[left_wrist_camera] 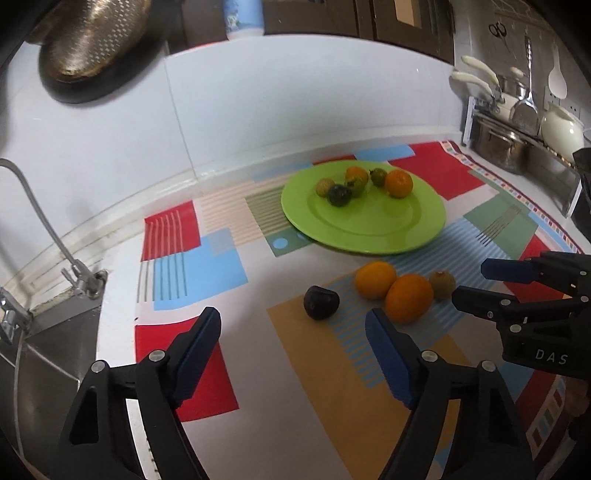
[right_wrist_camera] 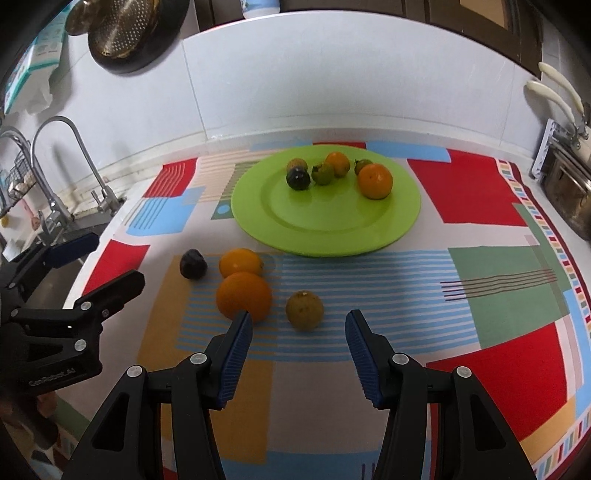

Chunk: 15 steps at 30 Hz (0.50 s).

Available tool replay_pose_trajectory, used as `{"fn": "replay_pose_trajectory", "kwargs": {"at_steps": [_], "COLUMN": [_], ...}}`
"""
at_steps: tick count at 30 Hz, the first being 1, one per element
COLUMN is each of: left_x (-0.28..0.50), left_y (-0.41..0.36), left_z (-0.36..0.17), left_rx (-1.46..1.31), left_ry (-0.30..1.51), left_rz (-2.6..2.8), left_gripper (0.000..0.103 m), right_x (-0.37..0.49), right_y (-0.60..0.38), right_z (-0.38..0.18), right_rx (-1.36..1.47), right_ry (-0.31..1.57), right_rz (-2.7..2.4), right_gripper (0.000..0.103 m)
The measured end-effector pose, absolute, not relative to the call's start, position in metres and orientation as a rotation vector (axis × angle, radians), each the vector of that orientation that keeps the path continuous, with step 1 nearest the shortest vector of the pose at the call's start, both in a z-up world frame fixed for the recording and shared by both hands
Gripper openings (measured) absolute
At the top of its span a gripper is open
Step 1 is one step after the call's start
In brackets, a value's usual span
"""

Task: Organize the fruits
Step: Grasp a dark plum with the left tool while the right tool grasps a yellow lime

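Note:
A green plate (left_wrist_camera: 369, 240) (right_wrist_camera: 325, 240) at the back of the patterned mat holds several small fruits. In front of it lie a dark plum (left_wrist_camera: 321, 302) (right_wrist_camera: 192, 263), two oranges (left_wrist_camera: 375, 279) (left_wrist_camera: 409, 297) (right_wrist_camera: 241, 263) (right_wrist_camera: 243, 295) and a brownish-green fruit (left_wrist_camera: 442, 284) (right_wrist_camera: 304, 309). My left gripper (left_wrist_camera: 291, 315) (right_wrist_camera: 116, 258) is open, its fingertips just short of the plum and to either side of it. My right gripper (right_wrist_camera: 298, 317) (left_wrist_camera: 472, 282) is open with the brownish-green fruit between its tips, and the pads stand clear of it.
A steel sink (left_wrist_camera: 55, 350) with a faucet (left_wrist_camera: 79, 275) (right_wrist_camera: 103, 195) borders the counter's left edge. A colander (left_wrist_camera: 92, 37) (right_wrist_camera: 125, 29) hangs on the white tiled wall. Pots and utensils (left_wrist_camera: 517, 122) crowd the right end of the counter.

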<state>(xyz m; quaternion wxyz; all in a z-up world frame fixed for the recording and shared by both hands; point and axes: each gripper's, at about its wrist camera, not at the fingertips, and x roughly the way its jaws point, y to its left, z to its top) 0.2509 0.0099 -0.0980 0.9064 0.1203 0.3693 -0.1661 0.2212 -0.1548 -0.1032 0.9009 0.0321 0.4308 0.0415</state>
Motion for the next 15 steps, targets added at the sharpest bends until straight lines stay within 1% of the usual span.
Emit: {"fn": "replay_pose_trajectory", "kwargs": {"at_steps": [2, 4, 6, 8, 9, 11, 15], "left_x": [0.255, 0.261, 0.266, 0.27, 0.273, 0.276, 0.284], "left_y": [0.008, 0.005, 0.002, 0.0, -0.001, -0.004, -0.007], "left_z": [-0.102, -0.108, -0.113, -0.117, -0.119, -0.124, -0.131], "left_rx": [0.252, 0.252, 0.25, 0.253, 0.253, 0.257, 0.247], "left_ry": [0.776, 0.794, 0.811, 0.824, 0.831, 0.847, 0.871], "left_rz": [-0.354, -0.363, -0.378, -0.386, -0.391, -0.399, -0.414], "left_gripper": [0.076, 0.074, 0.07, 0.067, 0.064, 0.06, 0.053], "right_x": [0.225, 0.228, 0.231, 0.234, 0.235, 0.238, 0.242], "right_y": [-0.156, -0.156, -0.157, -0.158, -0.158, -0.159, -0.159], "right_z": [-0.107, -0.11, -0.113, -0.117, -0.118, -0.121, -0.124], "right_rx": [0.069, 0.071, 0.076, 0.08, 0.081, 0.083, 0.086], "right_ry": [0.903, 0.913, 0.922, 0.931, 0.936, 0.945, 0.951], "right_rz": [0.087, 0.091, 0.095, 0.098, 0.099, 0.103, 0.11], "right_gripper": [0.052, 0.049, 0.048, 0.047, 0.046, 0.043, 0.042]}}
